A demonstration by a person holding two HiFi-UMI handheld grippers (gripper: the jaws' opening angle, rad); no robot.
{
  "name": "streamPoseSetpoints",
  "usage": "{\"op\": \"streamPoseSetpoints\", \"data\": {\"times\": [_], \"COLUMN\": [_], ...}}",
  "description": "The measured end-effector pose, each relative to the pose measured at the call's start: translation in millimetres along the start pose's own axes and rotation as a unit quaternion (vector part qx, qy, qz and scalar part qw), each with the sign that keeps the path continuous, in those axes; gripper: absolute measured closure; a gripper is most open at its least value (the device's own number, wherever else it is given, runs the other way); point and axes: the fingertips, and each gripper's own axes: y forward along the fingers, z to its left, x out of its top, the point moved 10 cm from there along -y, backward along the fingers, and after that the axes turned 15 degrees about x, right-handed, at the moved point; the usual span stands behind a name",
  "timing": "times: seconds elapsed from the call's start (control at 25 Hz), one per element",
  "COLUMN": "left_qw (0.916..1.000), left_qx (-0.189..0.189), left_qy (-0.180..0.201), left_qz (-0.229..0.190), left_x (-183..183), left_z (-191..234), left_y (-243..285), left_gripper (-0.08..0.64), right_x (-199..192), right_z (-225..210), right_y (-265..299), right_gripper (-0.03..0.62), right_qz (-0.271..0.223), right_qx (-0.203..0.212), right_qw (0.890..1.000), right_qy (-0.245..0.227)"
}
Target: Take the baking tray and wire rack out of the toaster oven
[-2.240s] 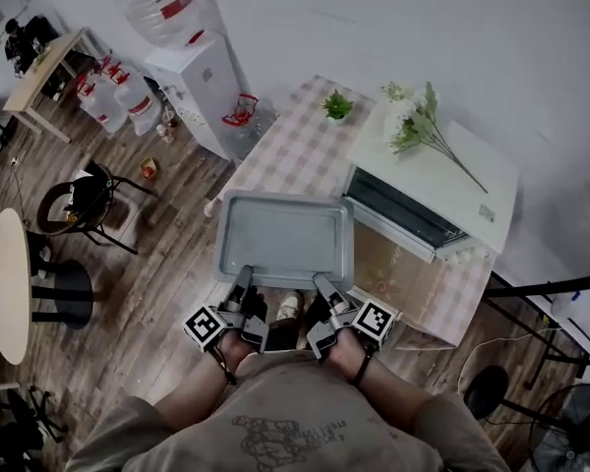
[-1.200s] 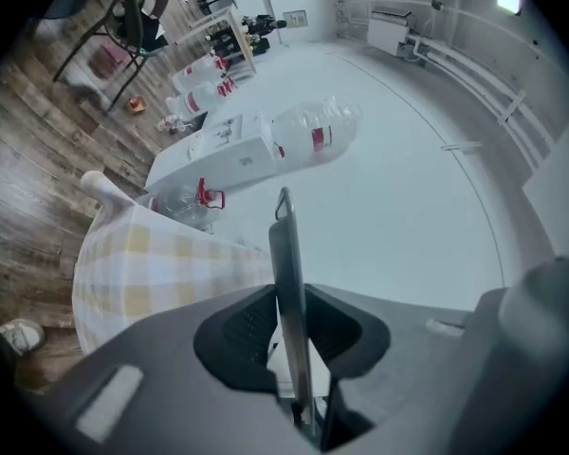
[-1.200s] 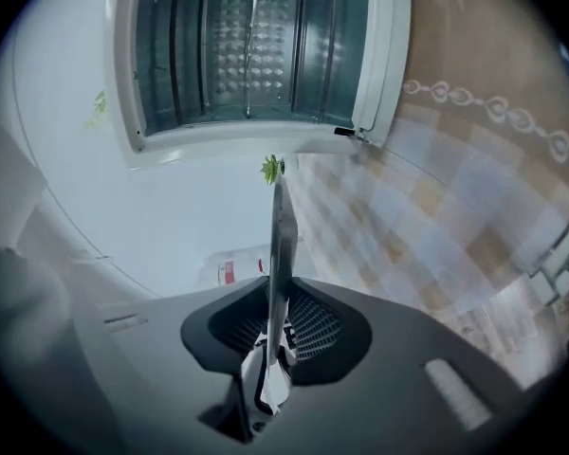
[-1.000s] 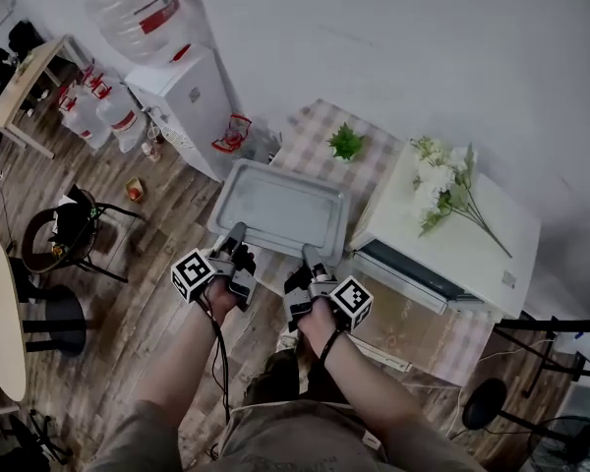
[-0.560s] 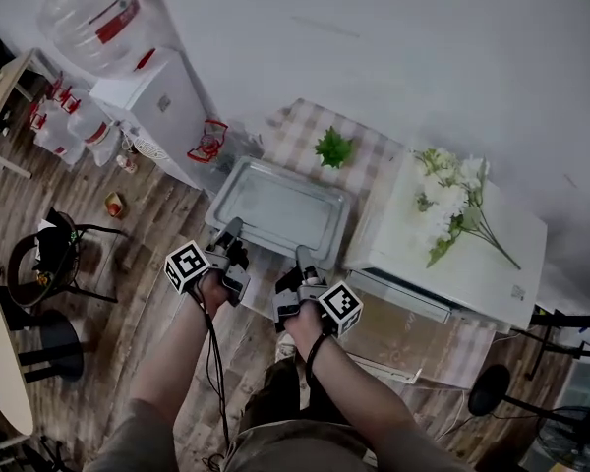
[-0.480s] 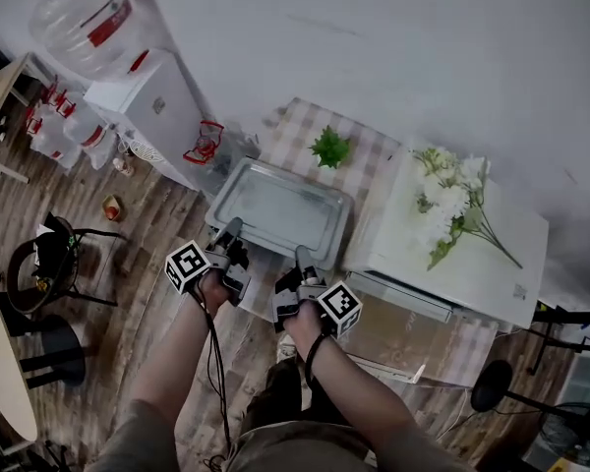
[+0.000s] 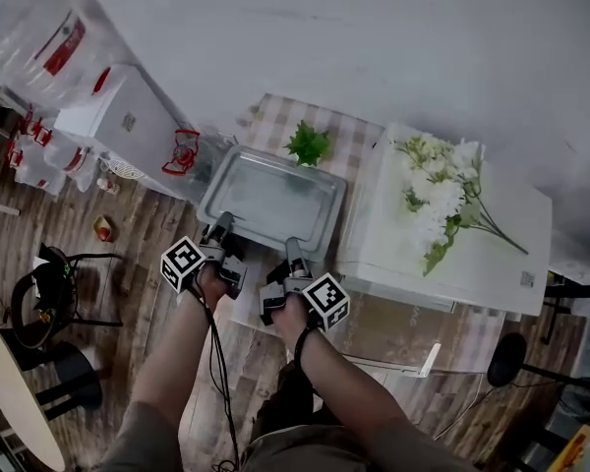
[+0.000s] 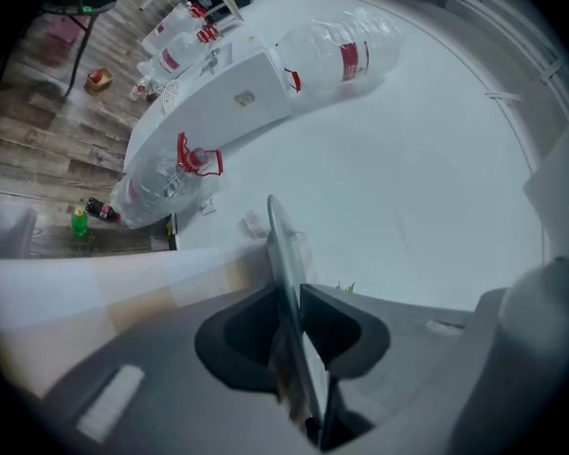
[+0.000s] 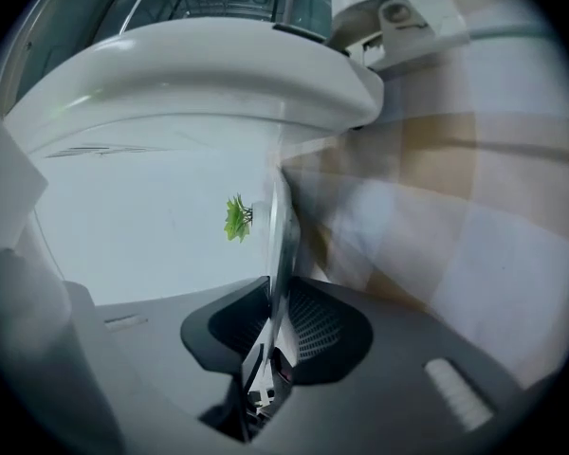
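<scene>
The baking tray is out of the toaster oven and lies level over the checked table, just beside the oven's left flank, with a small potted plant past its far edge. You hold it by its near rim at two spots. The left tongs are near one corner and the right tongs near the other, likely so the wide, shallow sheet stays flat and does not swing.

The head view gives this layout, and the flowers on the oven's top. It cannot show the grip itself, nor whether the tray touches the cloth yet.

The left gripper view shows the jaws closed to a narrow gap on the thin rim, with a water dispenser beyond. The right gripper view shows the same pinch on the rim, with the oven's front close above. No view shows the wire rack, so it probably remains inside.
</scene>
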Motion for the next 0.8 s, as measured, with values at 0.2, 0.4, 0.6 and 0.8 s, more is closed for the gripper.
{"op": "streamPoseSetpoints", "data": {"times": [0.2,0.4,0.6,0.8], "left_qw": [0.9999,0.9995,0.9987,0.9971], "left_qx": [0.012,0.029,0.045,0.07], "left_qy": [-0.009,0.004,-0.005,0.017], "left_qz": [0.007,0.011,0.024,0.026], "left_x": [2,1,-4,-9], "left_z": [0,-5,-9,-9], "left_y": [10,11,2,-18], "left_gripper": [0.488,0.474,0.324,0.25], "right_x": [2,5,3,6], "right_z": [-5,0,8,18], "right_y": [7,10,2,-15], "right_gripper": [0.5,0.428,0.308,0.277], "right_qz": [-0.001,0.002,0.04,0.076], "right_qx": [-0.009,0.005,-0.021,-0.057], "right_qw": [1.0,1.0,0.999,0.996], "right_qy": [-0.012,0.003,0.01,-0.002]}}
